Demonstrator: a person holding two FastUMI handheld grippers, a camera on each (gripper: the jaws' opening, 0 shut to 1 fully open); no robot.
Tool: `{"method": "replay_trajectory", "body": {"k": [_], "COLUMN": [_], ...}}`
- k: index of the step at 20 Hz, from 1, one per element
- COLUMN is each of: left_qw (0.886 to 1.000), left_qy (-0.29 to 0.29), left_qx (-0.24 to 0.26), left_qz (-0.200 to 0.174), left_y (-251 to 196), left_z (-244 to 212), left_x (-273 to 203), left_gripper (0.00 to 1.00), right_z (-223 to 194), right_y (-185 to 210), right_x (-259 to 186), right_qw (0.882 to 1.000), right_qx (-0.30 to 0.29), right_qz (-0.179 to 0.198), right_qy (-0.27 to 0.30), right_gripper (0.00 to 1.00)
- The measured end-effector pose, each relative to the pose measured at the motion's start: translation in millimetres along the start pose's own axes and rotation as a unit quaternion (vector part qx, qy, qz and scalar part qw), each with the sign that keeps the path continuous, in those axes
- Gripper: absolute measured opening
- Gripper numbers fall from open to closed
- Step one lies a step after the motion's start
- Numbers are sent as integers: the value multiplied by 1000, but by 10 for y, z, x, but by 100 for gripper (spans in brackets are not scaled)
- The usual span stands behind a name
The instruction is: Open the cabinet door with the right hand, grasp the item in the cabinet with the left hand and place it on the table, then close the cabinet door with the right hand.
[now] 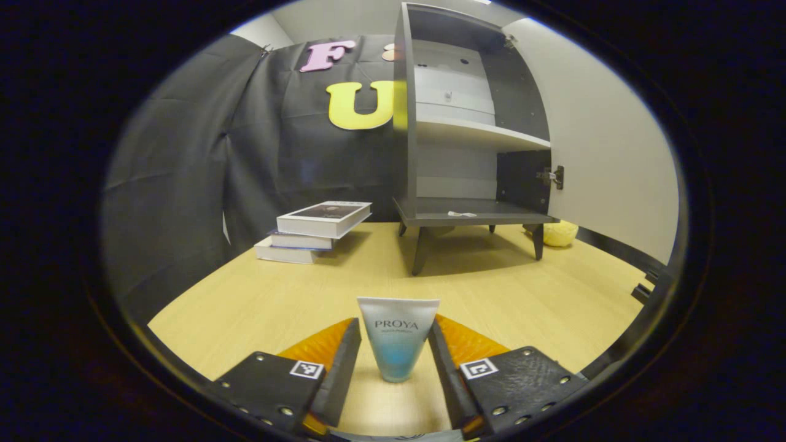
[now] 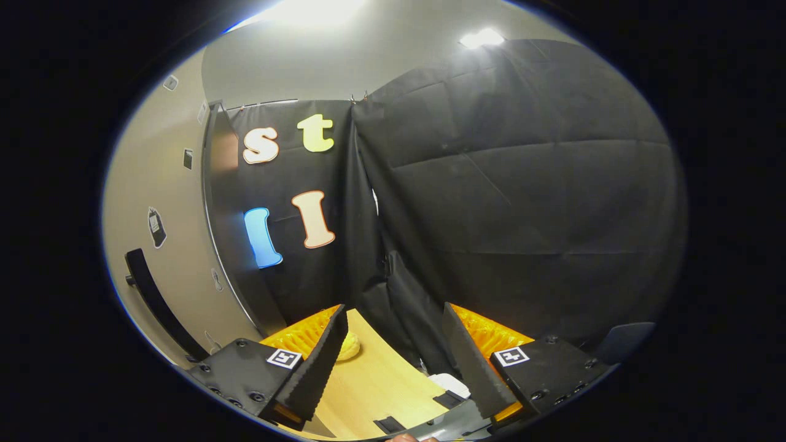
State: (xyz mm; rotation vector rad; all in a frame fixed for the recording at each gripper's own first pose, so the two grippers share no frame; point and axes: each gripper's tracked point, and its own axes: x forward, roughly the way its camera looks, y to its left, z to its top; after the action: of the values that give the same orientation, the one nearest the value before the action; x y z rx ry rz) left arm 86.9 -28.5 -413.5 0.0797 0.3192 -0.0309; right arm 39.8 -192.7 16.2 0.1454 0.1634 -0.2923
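Now, left gripper view: the left gripper [image 1: 398, 362] sits low over the table [image 1: 258, 301], jaws spread moderately wide. A tube [image 1: 397, 341] stands upright on its cap between the fingers [image 1: 341, 368], wide crimped end up. A narrow gap shows on each side of the tube, so neither finger seems to press it; it stands on the table by itself.

Beyond it the cabinet [image 1: 466, 212] stands on short legs on the table, door [image 1: 608, 141] swung fully open to the right. Upper and lower shelves look bare save a small pale scrap [image 1: 462, 213] on the bottom board. Stack of books [image 1: 316, 230] to the cabinet's left. A yellow lump [image 1: 557, 233] lies behind the cabinet's right leg.

Right gripper view: the right gripper [image 2: 393, 362] is open wide, nothing between its fingers. It faces the booth cloth, with the open door [image 2: 166, 233] and its dark handle [image 2: 156, 301] at left. Yellow lump [image 2: 349, 347] on the table [image 2: 374, 387] just past the left finger.
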Motion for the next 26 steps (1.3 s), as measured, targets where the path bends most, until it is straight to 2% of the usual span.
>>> {"method": "replay_trajectory", "body": {"k": [1,2,5,6,8,13,15,16,18,21,26], "left_qw": [1000,1000,998,998,995,988,989,988,986,983,987], "left_qy": [-10,-21,-44,-55,-83,-140,-138,-139,-150,-167,-113], "left_qx": [3,6,27,32,43,63,42,29,23,22,23], "left_qz": [-2,-11,-24,-27,-23,27,43,52,68,67,113], "left_y": [13,-24,-75,-120,-144,-147,-232,-272,-392,-679,-858], "left_z": [82,174,504,674,1047,1952,2148,2240,2525,2890,2840], "left_x": [-15,-36,-191,-285,-491,-957,-1068,-1128,-1280,-1504,-1756], "left_gripper": [79,81,83,83,83,83,82,83,82,82,83], "right_z": [-6,-7,-24,-19,-17,-312,-536,-590,-650,-705,-719], "right_y": [-2,-25,-120,-138,-169,-210,-215,-225,-306,-138,255], "right_x": [-2,-8,-54,-66,-36,183,225,230,272,270,234], "right_qw": [1000,1000,1000,1000,1000,999,998,998,997,993,981], "right_qx": [2,5,3,1,-10,-21,-5,-11,-44,-71,-98], "right_qz": [0,-4,-14,-15,-16,0,17,21,21,62,157], "right_qy": [3,2,7,7,4,26,59,64,61,69,61], "right_gripper": [98,98,98,92,92,92,92,98,98,98,98]}}
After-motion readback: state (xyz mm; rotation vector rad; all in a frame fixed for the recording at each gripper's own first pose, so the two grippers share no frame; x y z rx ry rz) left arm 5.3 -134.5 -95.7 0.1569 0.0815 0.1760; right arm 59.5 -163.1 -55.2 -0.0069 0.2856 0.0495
